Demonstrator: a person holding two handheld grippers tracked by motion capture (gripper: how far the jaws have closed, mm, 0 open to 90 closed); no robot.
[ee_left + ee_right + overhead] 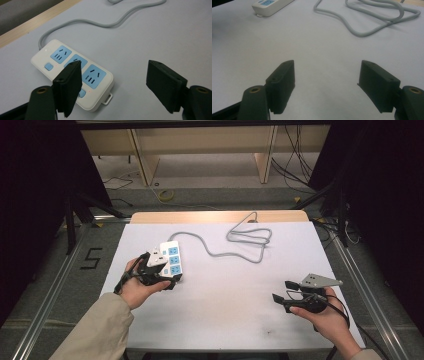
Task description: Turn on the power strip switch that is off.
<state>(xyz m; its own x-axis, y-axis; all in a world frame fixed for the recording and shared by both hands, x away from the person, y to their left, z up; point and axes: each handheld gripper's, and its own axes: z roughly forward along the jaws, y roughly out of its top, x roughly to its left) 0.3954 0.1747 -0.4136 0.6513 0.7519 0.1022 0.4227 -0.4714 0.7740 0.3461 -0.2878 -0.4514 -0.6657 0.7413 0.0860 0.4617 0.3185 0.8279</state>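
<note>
A white power strip (171, 257) with three blue sockets lies flat at the left of the white table top (225, 310). Its grey cable (240, 245) snakes toward the far edge in loops. My left gripper (167, 279) hovers at the strip's near end, jaws wide open. In the left gripper view the left jaw overlaps the power strip (93, 75), and nothing presses on either pad of the left gripper (113, 72). My right gripper (283, 291) is held at the near right, open and empty. In the right gripper view the right gripper (327, 72) faces bare table, with the power strip (272, 3) far off.
The looped grey cable (367, 27) lies across the far middle of the table. A wooden strip (220, 216) borders the far edge. Beyond the table, floor cables (295, 160) and table legs (262, 162) show. Metal rails (55, 285) run along both sides.
</note>
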